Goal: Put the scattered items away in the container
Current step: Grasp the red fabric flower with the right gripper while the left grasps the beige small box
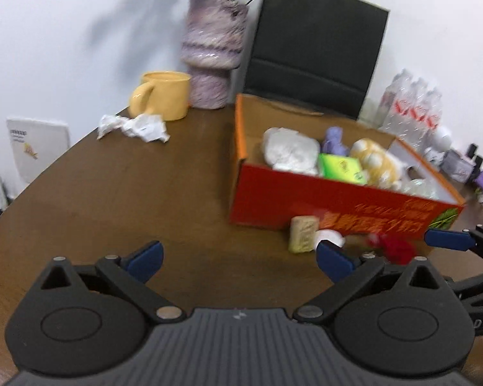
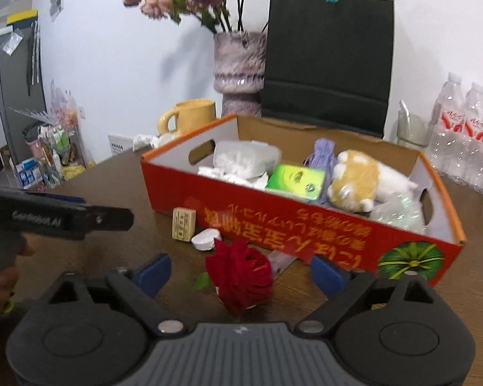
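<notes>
A red-and-orange cardboard box (image 2: 306,222) (image 1: 338,207) on the brown table holds a white bag, a green packet, a purple item and a plush toy. In front of it lie a red fabric rose (image 2: 240,275) (image 1: 397,249), a beige mahjong tile (image 2: 183,224) (image 1: 302,234) and a white cap (image 2: 206,239) (image 1: 331,236). My right gripper (image 2: 240,275) is open with the rose between its fingers, not gripped. My left gripper (image 1: 238,260) is open and empty, left of the tile. A crumpled white paper (image 1: 135,127) lies near the mug.
A yellow mug (image 1: 165,95), a purple vase (image 1: 212,51) with dried flowers and a black paper bag (image 1: 318,48) stand at the back by the wall. Water bottles (image 2: 467,132) stand at the right. The table edge curves at the left.
</notes>
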